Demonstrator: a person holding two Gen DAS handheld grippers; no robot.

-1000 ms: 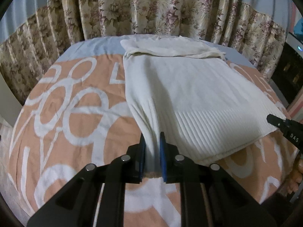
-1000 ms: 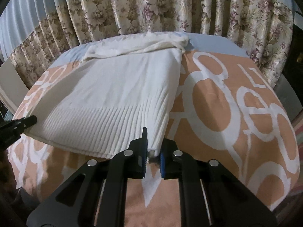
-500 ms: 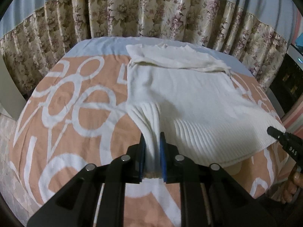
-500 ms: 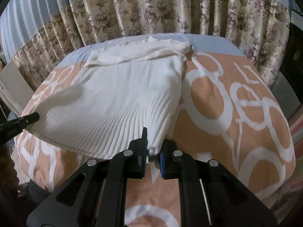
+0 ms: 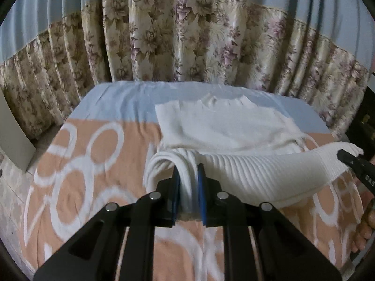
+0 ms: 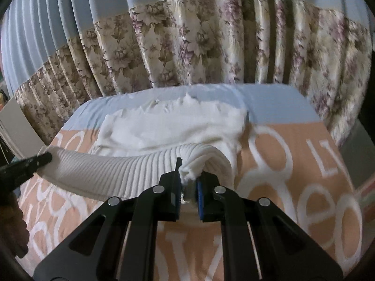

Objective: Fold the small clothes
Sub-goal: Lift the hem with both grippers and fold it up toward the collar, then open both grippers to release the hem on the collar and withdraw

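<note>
A white knit sweater point(image 5: 229, 128) lies on the bed, its neck end toward the curtain. My left gripper point(image 5: 188, 182) is shut on the left corner of its ribbed hem point(image 5: 269, 171), bunched between the blue pads. My right gripper point(image 6: 189, 182) is shut on the hem's right corner. The ribbed hem point(image 6: 112, 171) hangs lifted between both grippers above the sweater's point(image 6: 178, 126) far half. The right gripper's tip point(image 5: 351, 161) shows at the left wrist view's right edge, and the left gripper's tip point(image 6: 35, 161) at the right wrist view's left edge.
The bed cover point(image 5: 98, 164) is orange with big white letters and a pale blue band point(image 5: 121, 100) at the far end. A floral curtain point(image 5: 187, 46) hangs right behind the bed. A person's fingers point(image 5: 365, 231) show at the lower right of the left wrist view.
Both grippers have risen and moved toward the curtain, carrying the ribbed hem up off the bed and over the sweater's body. Their grips have not changed.
</note>
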